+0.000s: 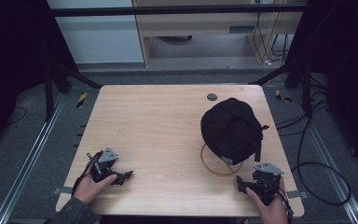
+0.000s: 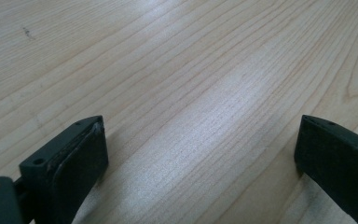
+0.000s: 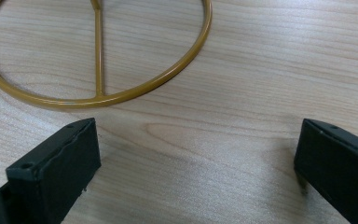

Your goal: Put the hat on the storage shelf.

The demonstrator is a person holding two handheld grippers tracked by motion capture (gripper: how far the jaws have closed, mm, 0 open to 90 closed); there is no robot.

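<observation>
A black cap (image 1: 232, 129) sits on a gold wire stand at the right of the wooden table (image 1: 158, 126). The stand's ring base (image 1: 210, 166) lies flat under the cap's near side. My right gripper (image 1: 240, 183) rests at the table's near right corner, just in front of the ring. In the right gripper view the ring base (image 3: 103, 98) lies beyond the gripper (image 3: 198, 128), whose jaws stand wide open over bare wood. My left gripper (image 1: 125, 177) lies near the front left edge, held by a hand. It (image 2: 200, 126) is open too, with only wood grain between its jaws.
A small grey round disc (image 1: 212, 97) is set in the table near the far edge, behind the cap. Black cables (image 1: 317, 172) trail over the floor to the right. Metal rails (image 1: 25, 163) run along the floor on both sides of the table.
</observation>
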